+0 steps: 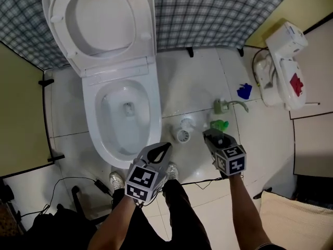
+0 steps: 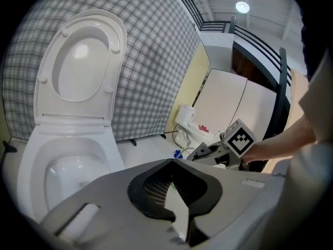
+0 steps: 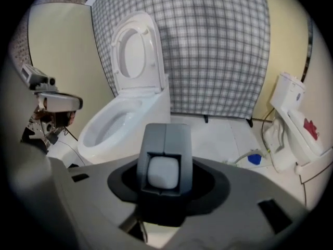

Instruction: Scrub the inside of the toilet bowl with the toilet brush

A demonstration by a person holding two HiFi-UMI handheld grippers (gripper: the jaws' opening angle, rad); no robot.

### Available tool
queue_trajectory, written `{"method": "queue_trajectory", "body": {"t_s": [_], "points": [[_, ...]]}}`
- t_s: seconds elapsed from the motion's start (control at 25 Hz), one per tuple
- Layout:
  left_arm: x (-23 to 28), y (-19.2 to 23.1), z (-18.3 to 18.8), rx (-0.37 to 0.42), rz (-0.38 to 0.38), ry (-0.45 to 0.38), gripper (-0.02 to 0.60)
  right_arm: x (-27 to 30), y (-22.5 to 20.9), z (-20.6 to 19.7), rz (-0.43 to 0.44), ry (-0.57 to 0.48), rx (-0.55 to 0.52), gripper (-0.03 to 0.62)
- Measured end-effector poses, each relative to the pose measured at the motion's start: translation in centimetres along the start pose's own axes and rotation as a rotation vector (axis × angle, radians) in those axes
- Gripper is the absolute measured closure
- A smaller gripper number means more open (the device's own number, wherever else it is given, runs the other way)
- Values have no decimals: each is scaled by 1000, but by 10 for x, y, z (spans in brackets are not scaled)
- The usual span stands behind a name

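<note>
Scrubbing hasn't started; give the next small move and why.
Probably swing the right gripper left over the toilet bowl: its jaws clasp what looks like the brush handle, it hangs right of the bowl, and the seat is raised.

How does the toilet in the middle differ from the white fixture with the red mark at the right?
The toilet has its lid raised and bowl open; the white fixture shows no open bowl. The toilet is plain white; the fixture carries a red mark. The toilet looks larger and backs onto the checked cloth; the fixture sits off to its right. Both are white and stand on the tiled floor.
</note>
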State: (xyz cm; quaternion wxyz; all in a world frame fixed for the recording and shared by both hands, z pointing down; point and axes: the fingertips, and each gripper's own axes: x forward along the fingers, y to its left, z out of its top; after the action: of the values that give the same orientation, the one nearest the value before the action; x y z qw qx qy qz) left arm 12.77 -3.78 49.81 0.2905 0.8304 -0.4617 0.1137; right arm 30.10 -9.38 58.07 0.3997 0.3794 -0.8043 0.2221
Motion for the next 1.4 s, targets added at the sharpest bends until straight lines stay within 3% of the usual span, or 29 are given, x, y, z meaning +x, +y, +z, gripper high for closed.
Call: {"method": "queue_trajectory", "body": {"t_s": [0.24, 0.52, 0.84, 1.04, 1.4], "points": [[-41, 17, 54, 28, 37, -52, 572, -70, 17, 100, -10, -215, -19, 401], [-93, 56, 95, 19, 136, -118, 572, -115, 70, 201, 56, -427, -33, 401], [-136, 94, 87, -12, 222, -119, 572, -88, 146, 214, 191, -409, -51, 401], [-147, 126, 58, -51, 262, -99, 572, -38, 183, 193, 243, -349, -37, 401], [-139, 161, 19, -108, 276, -74, 572, 55, 202, 166, 163, -308, 15, 401]]}}
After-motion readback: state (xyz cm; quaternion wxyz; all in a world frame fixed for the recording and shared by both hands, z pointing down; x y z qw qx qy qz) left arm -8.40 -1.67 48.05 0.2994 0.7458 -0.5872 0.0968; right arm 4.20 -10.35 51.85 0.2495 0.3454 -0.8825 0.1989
